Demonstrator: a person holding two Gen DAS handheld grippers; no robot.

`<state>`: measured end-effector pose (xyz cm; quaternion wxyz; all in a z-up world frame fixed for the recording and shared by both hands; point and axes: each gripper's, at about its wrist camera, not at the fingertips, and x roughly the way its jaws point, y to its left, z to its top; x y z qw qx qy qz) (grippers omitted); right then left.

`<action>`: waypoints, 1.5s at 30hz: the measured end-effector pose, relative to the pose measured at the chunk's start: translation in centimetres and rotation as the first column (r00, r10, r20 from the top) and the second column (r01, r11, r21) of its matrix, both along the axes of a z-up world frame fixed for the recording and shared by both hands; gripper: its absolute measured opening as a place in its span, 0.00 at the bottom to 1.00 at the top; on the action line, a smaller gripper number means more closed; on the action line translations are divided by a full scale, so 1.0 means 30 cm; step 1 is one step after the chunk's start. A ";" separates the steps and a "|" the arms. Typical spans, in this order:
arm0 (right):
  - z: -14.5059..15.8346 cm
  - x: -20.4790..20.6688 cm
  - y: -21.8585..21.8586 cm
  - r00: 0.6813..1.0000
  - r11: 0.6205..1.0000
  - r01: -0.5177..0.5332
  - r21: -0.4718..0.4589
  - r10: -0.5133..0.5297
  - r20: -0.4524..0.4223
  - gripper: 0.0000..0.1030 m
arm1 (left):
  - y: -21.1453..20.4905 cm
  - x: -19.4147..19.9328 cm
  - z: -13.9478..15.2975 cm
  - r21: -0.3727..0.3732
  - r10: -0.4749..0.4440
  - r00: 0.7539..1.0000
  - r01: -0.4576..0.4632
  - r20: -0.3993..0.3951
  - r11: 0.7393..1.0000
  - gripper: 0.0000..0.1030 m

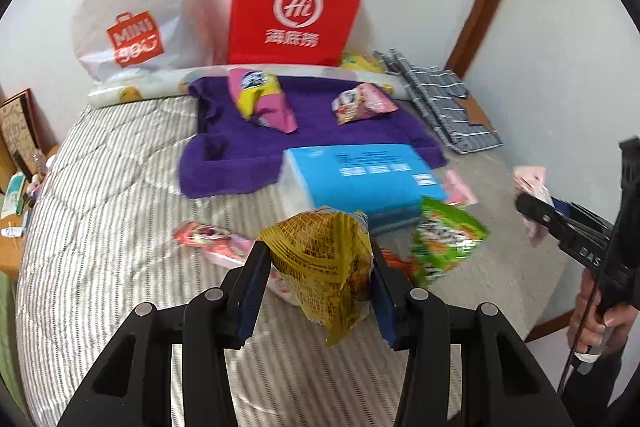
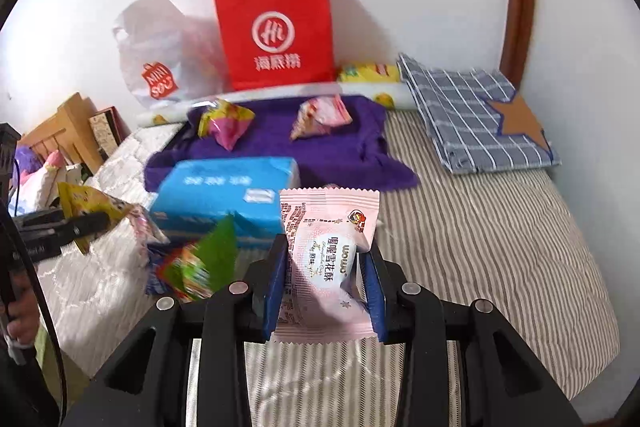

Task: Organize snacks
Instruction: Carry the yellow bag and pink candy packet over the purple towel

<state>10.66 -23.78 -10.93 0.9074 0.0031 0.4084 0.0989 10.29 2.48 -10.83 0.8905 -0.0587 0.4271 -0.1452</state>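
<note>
My left gripper [image 1: 318, 267] is shut on a yellow snack packet [image 1: 320, 263] and holds it above the striped bed. My right gripper [image 2: 325, 259] is shut on a pink snack packet [image 2: 326, 259], also held above the bed. A purple towel [image 1: 240, 155] lies at the back with a pink-yellow packet [image 1: 260, 95] and a pink-red packet [image 1: 362, 103] on it. A green packet [image 1: 444, 239] and a pink-red packet [image 1: 212, 241] lie near a blue tissue pack [image 1: 360, 175]. The right gripper with its pink packet shows at the right of the left wrist view [image 1: 536, 203].
A red paper bag [image 1: 296, 7] and a white plastic bag [image 1: 128, 11] stand against the wall. A folded blue checked cloth [image 2: 468, 115] lies at the back right. A wooden bedside stand [image 2: 68, 131] with clutter is at the left. The striped bedspread [image 2: 500, 239] stretches to the right.
</note>
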 end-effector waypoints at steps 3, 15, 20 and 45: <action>0.039 0.009 0.025 1.000 1.000 -0.010 0.005 0.010 0.018 0.35 | -0.030 -0.005 0.028 -0.006 -0.007 1.000 0.008 0.013 1.000 0.44; 0.143 0.142 0.102 0.994 0.994 -0.083 0.073 0.077 0.081 0.35 | -0.077 0.121 0.122 -0.080 0.027 0.998 -0.023 0.053 0.997 0.44; 0.149 0.250 0.137 0.989 0.988 -0.120 0.095 0.111 0.092 0.35 | -0.083 0.230 0.144 -0.087 0.039 0.997 -0.033 0.066 0.996 0.44; -0.168 0.749 0.030 0.996 0.991 -0.063 0.117 0.070 -0.057 0.35 | 0.127 0.641 -0.089 -0.077 0.209 0.978 -0.209 -0.006 0.975 0.44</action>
